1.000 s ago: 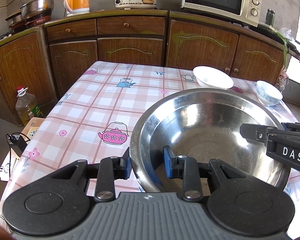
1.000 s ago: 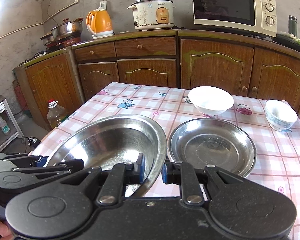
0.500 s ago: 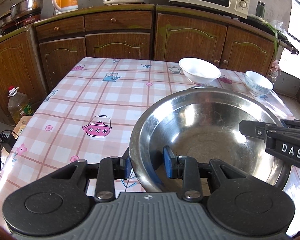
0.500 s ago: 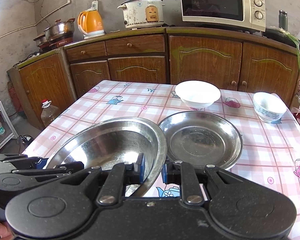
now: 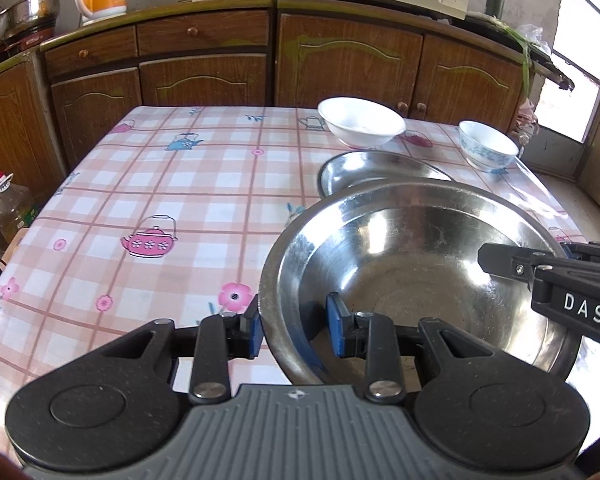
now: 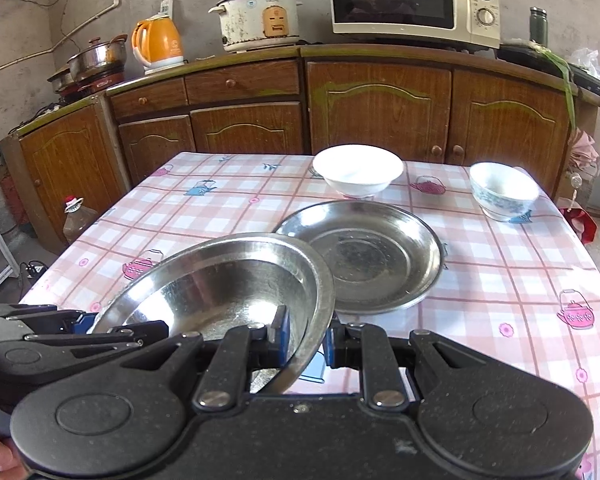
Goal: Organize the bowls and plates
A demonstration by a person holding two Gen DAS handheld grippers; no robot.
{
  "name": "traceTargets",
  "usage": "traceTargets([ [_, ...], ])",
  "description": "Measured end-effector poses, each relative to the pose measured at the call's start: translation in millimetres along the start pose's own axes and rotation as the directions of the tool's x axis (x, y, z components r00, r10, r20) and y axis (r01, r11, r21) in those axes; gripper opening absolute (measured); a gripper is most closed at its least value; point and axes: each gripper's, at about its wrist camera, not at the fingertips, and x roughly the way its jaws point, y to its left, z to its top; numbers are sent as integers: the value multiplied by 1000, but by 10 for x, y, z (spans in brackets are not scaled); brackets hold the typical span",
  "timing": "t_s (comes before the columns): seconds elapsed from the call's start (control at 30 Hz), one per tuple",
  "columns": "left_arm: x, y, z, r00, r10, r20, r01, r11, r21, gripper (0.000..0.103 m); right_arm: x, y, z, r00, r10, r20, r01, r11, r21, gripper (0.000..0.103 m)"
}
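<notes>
Both grippers hold one large steel bowl by its rim, lifted above the checked table. My left gripper is shut on its left rim. My right gripper is shut on its right rim; the bowl also shows in the right wrist view. A steel plate lies on the table just beyond the bowl, partly hidden behind it in the left wrist view. A white bowl and a small patterned bowl stand at the far side.
Wooden cabinets stand behind the table, with a microwave, rice cooker and orange kettle on top. An oil bottle stands on the floor at the left. The table's right edge is close.
Both grippers have lifted the large steel bowl and pulled it back toward me. The steel plate behind it now shows in the left wrist view.
</notes>
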Motion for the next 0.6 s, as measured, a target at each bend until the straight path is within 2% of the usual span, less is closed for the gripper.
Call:
traceTargets([
  [0.37, 77, -285, -89, 999, -42, -29, 43, 998, 49, 31, -75, -326, -243, 999, -40, -30, 41, 998, 53, 22],
  [0.6, 180, -416, -159, 997, -63, -54, 66, 997, 47, 31, -66, -494, -388, 997, -57, -57, 62, 994, 85, 22],
])
